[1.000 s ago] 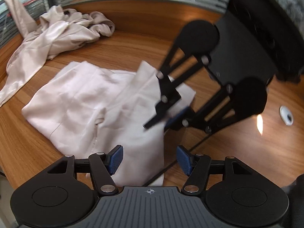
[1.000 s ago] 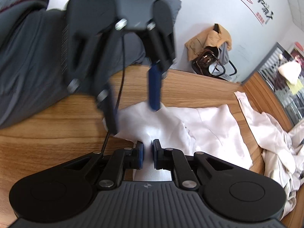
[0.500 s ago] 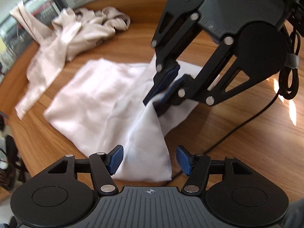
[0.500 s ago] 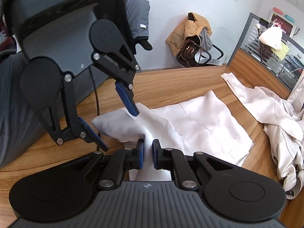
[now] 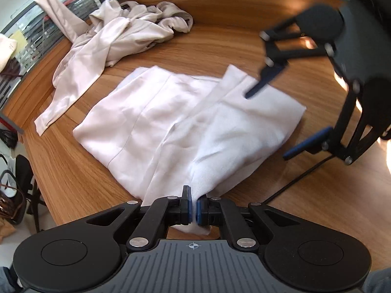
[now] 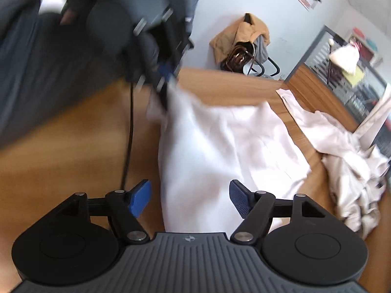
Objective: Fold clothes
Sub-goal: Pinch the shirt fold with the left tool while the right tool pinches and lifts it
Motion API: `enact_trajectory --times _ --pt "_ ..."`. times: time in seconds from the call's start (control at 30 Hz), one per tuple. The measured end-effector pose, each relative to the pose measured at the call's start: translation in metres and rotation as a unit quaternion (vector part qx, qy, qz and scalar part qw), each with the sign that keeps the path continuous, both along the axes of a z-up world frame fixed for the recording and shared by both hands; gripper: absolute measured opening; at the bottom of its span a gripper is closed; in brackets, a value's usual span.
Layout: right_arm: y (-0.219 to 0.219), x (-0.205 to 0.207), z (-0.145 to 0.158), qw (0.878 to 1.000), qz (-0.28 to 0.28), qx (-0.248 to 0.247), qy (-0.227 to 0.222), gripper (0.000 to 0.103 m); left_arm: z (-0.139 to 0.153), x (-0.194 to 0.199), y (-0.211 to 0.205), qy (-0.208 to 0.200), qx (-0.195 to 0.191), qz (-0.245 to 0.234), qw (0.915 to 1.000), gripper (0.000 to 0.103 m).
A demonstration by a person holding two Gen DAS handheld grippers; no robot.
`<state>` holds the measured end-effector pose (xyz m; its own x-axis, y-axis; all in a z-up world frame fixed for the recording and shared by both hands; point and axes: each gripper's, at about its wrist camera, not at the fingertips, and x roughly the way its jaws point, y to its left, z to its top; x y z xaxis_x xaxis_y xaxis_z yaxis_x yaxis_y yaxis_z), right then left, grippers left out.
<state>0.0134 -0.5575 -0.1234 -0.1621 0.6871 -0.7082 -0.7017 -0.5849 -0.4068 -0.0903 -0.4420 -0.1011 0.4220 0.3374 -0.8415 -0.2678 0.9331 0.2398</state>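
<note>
The left tongs point(image 5: 193, 210) stay clamped on the pale garment point(image 5: 195, 122); keep that corner taut. The right tongs point(image 6: 190, 197) are opening, cloth lying loose between them; re-grip the far corner

Blurred, hidden and cut-off parts
In the right wrist view the left gripper point(image 6: 166, 73) is smeared by blur; the crumpled garment point(image 6: 354, 168) runs off the edge.

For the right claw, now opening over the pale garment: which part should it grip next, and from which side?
Probably the free corner of the garment nearest the right claw, coming in from the bare table side. That edge lies flat and exposed on the wood, while the left claw is shut on the near corner, so pinching the opposite corner would let the layer lift evenly.
</note>
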Motion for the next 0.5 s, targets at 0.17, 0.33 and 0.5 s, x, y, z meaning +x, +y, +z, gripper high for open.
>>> enact_trajectory --times 0.17,0.33,0.5 --pt "-0.01 -0.001 -0.024 0.998 0.02 0.029 -0.06 0.076 0.009 -0.003 0.014 -0.022 -0.02 0.018 0.9994 0.006" --pt "-0.008 0.001 -0.034 0.991 0.041 0.049 -0.114 0.048 0.016 -0.013 0.025 -0.031 -0.038 0.018 0.9986 0.006" --pt "0.0 -0.001 -0.01 0.997 0.03 0.006 -0.066 0.013 0.021 -0.03 0.03 -0.039 -0.073 0.019 0.9964 0.006"
